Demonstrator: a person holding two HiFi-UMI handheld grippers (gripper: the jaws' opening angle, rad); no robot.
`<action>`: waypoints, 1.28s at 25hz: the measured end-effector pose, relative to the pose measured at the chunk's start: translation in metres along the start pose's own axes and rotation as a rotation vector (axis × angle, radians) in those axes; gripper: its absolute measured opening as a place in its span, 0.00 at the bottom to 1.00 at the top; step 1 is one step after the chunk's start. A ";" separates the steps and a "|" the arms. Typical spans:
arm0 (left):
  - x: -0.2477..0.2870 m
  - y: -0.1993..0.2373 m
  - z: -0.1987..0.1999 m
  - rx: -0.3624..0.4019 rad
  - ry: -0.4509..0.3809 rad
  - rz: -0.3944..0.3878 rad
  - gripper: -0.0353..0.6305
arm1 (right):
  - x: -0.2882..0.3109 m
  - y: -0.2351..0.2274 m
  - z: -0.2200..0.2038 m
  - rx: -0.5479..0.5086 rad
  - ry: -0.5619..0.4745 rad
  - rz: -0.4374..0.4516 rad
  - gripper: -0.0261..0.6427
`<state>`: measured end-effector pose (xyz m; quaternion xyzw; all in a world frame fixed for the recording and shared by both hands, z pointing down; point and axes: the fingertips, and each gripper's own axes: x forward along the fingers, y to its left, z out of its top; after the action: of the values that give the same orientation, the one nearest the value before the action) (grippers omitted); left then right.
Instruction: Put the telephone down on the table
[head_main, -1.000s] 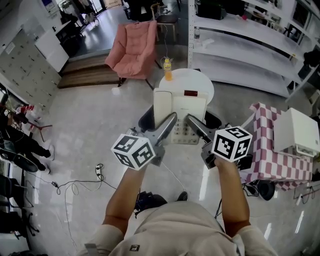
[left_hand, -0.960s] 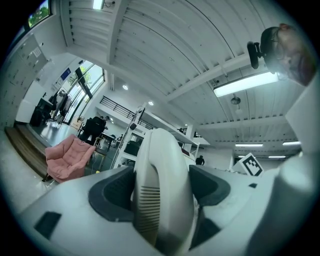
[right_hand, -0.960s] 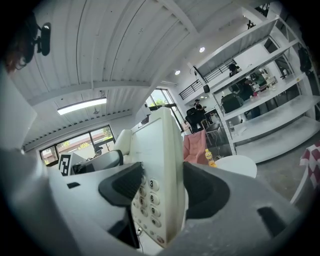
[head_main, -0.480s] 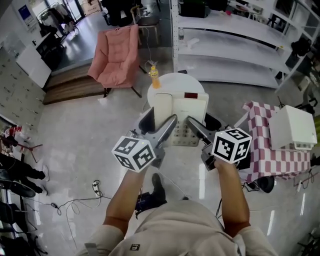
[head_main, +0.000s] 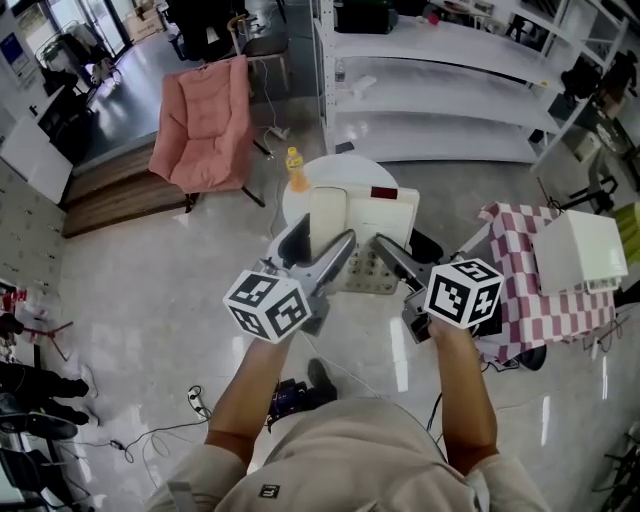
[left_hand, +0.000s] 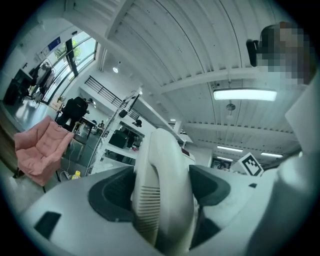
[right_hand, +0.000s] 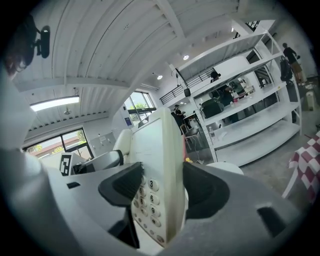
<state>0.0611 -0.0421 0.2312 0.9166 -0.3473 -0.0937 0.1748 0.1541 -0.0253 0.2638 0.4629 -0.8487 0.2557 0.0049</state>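
A cream desk telephone (head_main: 368, 222) hangs in the air, held between both grippers above a round white table (head_main: 296, 203). My left gripper (head_main: 340, 243) is shut on its handset (left_hand: 163, 186), which fills the gap between the jaws in the left gripper view. My right gripper (head_main: 386, 245) is shut on the right edge of the telephone base; the keypad (right_hand: 148, 196) shows between its jaws in the right gripper view. The phone hides most of the tabletop.
A yellow bottle (head_main: 296, 172) stands on the table's far left edge. A pink armchair (head_main: 205, 125) is beyond it, and white shelving (head_main: 440, 90) at the back. To the right, a checkered cloth (head_main: 525, 275) bears a white box (head_main: 580, 250). Cables (head_main: 195, 400) lie on the floor.
The room has slid left and down in the head view; the round table now lies closer under the phone. Both grippers keep the same hold on the telephone.
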 end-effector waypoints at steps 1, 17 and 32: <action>0.003 0.005 0.001 -0.004 0.003 -0.007 0.57 | 0.004 -0.001 0.001 0.001 -0.001 -0.009 0.40; 0.015 0.083 0.037 -0.001 0.001 -0.066 0.56 | 0.084 0.010 0.023 -0.007 -0.029 -0.055 0.40; 0.008 0.163 0.070 0.012 -0.044 0.062 0.57 | 0.177 0.026 0.040 -0.033 0.033 0.069 0.41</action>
<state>-0.0522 -0.1792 0.2296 0.9041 -0.3799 -0.1062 0.1643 0.0420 -0.1702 0.2611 0.4290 -0.8681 0.2493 0.0176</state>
